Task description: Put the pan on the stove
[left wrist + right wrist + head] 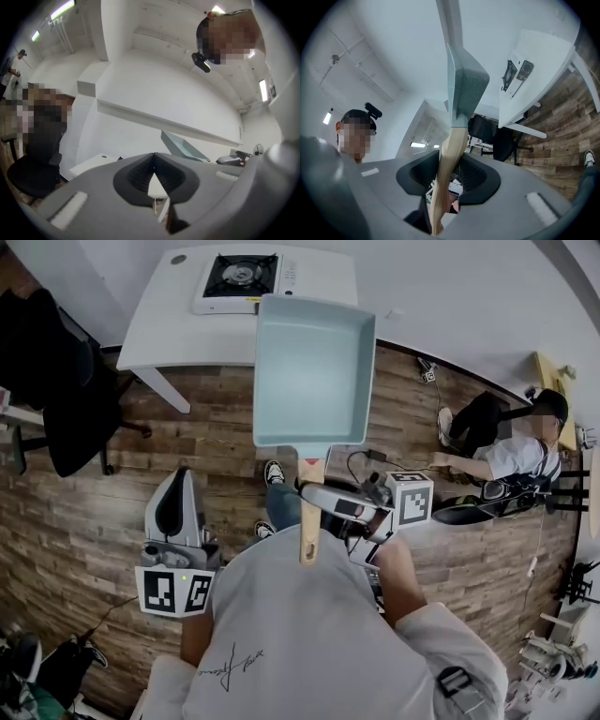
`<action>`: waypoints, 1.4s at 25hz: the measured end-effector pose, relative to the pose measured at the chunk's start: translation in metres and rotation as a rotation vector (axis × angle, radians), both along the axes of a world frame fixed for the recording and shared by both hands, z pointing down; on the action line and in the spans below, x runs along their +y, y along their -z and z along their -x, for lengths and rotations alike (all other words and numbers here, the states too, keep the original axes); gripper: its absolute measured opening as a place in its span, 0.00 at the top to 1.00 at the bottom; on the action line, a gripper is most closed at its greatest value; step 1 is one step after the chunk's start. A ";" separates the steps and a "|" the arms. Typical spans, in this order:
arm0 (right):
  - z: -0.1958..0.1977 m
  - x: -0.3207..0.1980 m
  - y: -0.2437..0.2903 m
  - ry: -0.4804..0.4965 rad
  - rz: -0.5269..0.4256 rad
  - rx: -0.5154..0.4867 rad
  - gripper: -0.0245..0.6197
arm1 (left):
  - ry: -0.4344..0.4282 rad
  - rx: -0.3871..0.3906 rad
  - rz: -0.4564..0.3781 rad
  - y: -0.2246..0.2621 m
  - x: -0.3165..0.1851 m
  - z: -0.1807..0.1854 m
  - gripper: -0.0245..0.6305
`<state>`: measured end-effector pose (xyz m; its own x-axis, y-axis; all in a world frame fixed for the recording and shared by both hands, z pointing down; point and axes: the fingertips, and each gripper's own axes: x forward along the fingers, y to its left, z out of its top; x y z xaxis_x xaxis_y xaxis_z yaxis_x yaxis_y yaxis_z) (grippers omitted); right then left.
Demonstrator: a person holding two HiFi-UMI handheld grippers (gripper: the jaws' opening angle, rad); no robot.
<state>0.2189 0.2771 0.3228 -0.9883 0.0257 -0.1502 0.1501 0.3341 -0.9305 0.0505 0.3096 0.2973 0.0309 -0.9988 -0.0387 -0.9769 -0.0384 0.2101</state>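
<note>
1. Jaws of the right gripper (446, 172) clamp the wooden handle (454, 138) of the pan (314, 371).
2. Pan is held in the air beside the white table (159, 334), apart from the stove (242, 279) on it.
3. Left gripper (178, 510) jaws are pressed together, empty.

- White table (169, 329) against the pale wall, one slanted leg out over the floor.
- Black office chair (66, 409) just left of that table, on castors.
- Wood-plank floor (216, 442), brown and grey boards, running across the whole room.
- Person in a white shirt and dark cap (511, 451), seated low at the right near the wall (face blurred over).
- Long ceiling light (62, 9), lit, in the left gripper view.
</note>
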 end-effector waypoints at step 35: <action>0.095 -0.233 -0.013 0.101 0.025 0.012 0.76 | 0.059 -0.017 -0.011 0.002 -0.227 0.076 0.88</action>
